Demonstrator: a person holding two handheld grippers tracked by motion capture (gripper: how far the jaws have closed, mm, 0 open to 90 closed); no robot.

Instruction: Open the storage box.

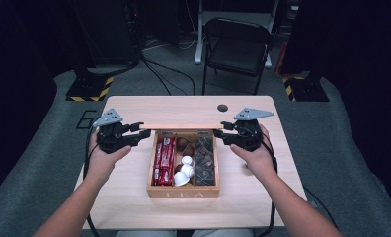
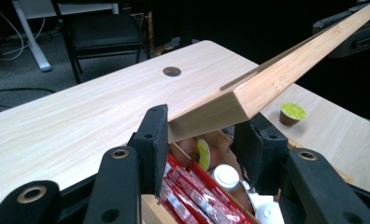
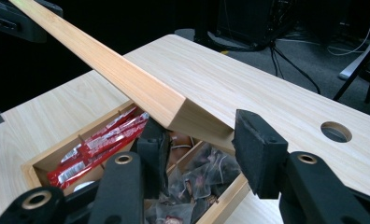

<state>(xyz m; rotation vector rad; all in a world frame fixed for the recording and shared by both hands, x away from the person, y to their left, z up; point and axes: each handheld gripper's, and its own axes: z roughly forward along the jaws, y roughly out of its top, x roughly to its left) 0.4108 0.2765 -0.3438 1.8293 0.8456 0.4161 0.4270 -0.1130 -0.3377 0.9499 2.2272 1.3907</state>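
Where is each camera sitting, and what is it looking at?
High view: sits above the person's side, looks forward and down on the table and open tea box; both forearms, left gripper and right gripper show.
Left gripper view: rides the left gripper, looks along the wooden lid; its own black jaws show.
Right gripper view: rides the right gripper, looks along the same lid the other way.
Shared: both gripper views show the lid and the red packets.
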